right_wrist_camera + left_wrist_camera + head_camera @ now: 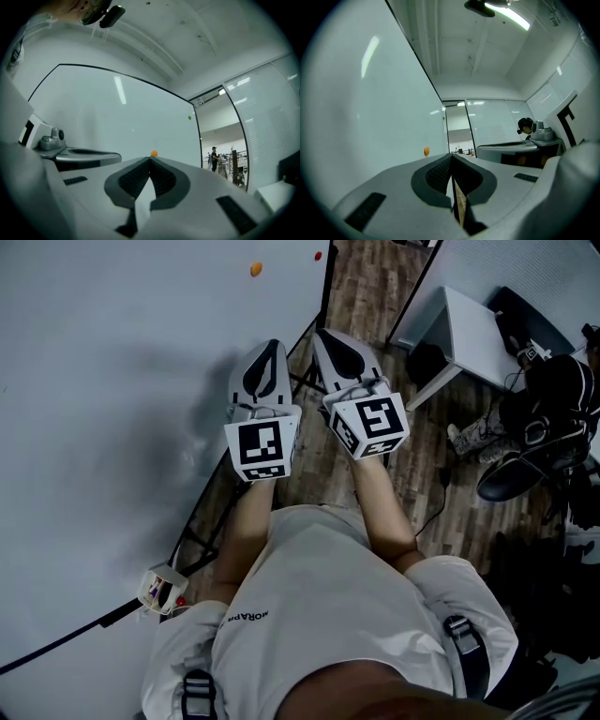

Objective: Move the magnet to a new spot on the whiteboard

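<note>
The left gripper (pixel 272 343) and right gripper (pixel 324 333) are pointing side by side along the whiteboard (pixel 112 381). Each is keeping its jaws pressed together with nothing between them. The orange magnet (pixel 256 269) is sitting on the board ahead of both tips, touching neither.

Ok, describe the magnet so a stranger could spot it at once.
Start at the big whiteboard, left in the head view. Near the picture's top sits the magnet: a small orange dot, unlike the red dot nearer the board's edge.
</note>
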